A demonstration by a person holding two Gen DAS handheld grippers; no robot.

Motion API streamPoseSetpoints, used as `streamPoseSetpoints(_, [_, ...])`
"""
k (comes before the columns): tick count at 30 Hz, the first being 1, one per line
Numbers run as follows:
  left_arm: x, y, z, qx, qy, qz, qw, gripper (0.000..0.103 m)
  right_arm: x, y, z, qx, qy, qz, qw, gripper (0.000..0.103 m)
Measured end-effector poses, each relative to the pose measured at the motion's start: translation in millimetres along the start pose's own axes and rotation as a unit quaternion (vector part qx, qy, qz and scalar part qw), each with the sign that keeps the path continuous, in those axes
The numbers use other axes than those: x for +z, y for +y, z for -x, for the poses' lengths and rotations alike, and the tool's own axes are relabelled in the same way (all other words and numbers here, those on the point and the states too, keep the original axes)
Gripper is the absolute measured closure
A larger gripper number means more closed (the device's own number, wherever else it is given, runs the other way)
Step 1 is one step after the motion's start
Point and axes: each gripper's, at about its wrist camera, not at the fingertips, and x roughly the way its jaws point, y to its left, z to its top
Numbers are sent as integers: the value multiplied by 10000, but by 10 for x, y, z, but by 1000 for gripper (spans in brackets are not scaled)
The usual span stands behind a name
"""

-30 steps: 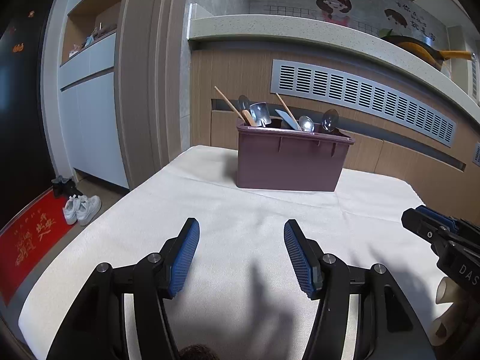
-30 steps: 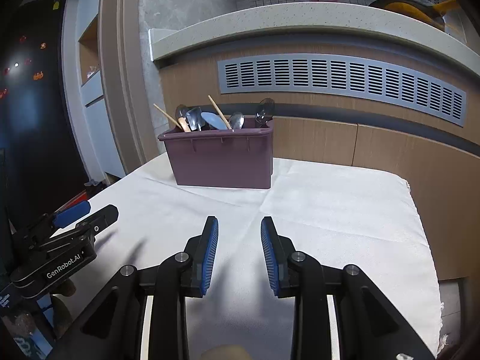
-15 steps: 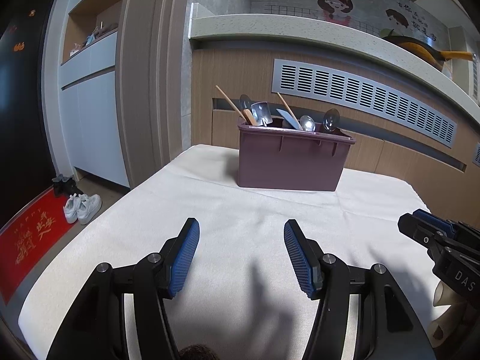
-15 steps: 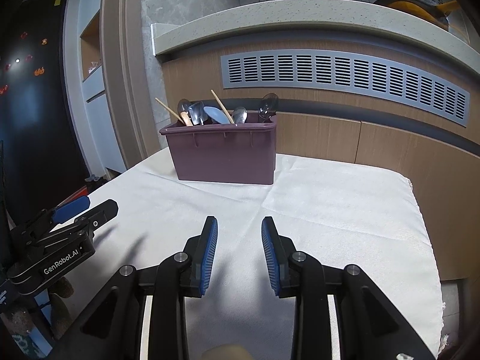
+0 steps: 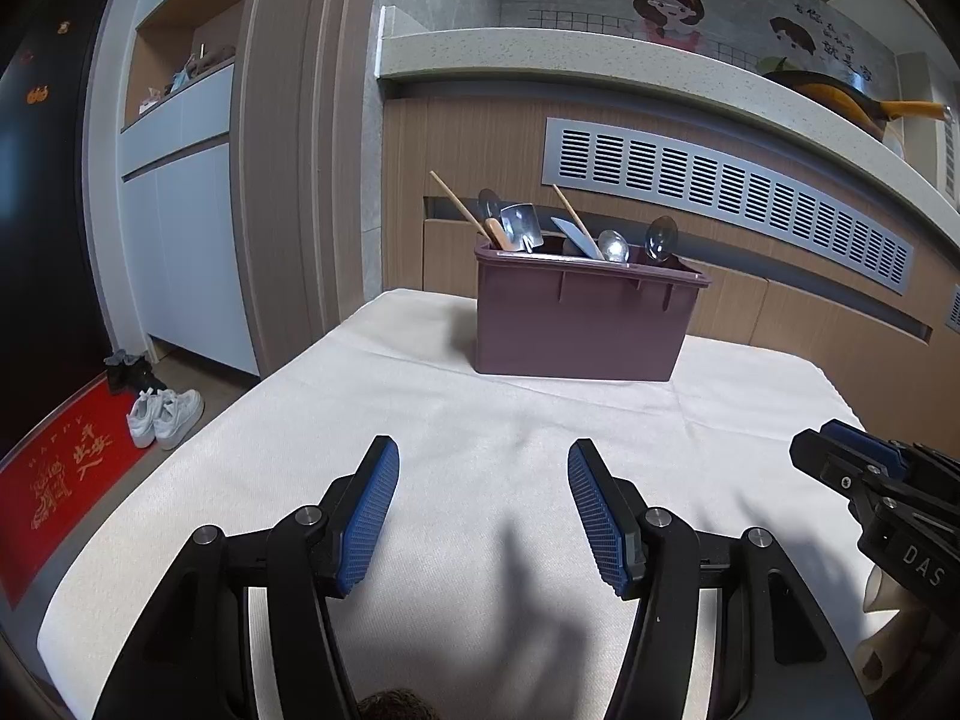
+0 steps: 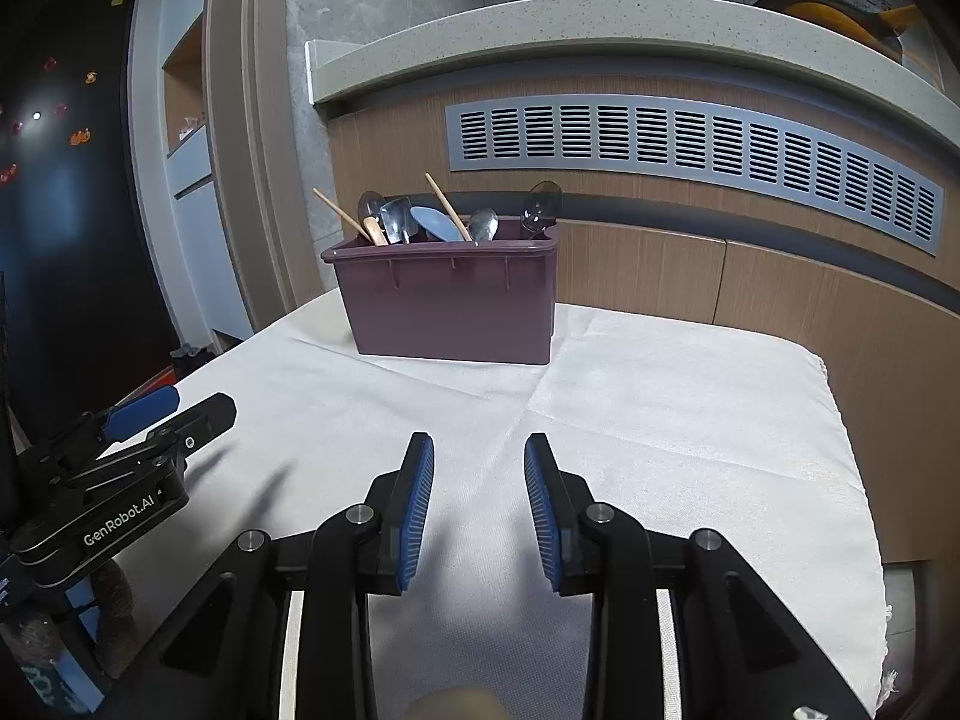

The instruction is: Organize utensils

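Meanwhile, both grippers are edging nearer the purple bin [image 5: 585,324] on the white cloth [image 5: 420,420]; left gripper [image 5: 482,516] gaping wide, right gripper [image 6: 479,501] narrowly parted, both empty; utensils [image 5: 570,234] standing binned, so stage undeterminable.

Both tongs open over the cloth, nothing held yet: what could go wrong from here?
The utensils lean crossed and crowded in the purple bin, so pulling one may drag out others. The bin stands loose on the wrinkled cloth and might tip or slide. The left tongs and right tongs could collide.

table [image 5: 288,456] | white cloth [image 6: 660,408] covering it | purple bin [image 5: 576,324] standing at far edge
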Motion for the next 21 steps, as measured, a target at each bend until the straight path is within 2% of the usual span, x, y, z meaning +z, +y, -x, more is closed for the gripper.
streamPoseSetpoints(21, [-19,-116,17,128,58,-225,9996,44,-3,-7,-11,-17,33,13,10000,73])
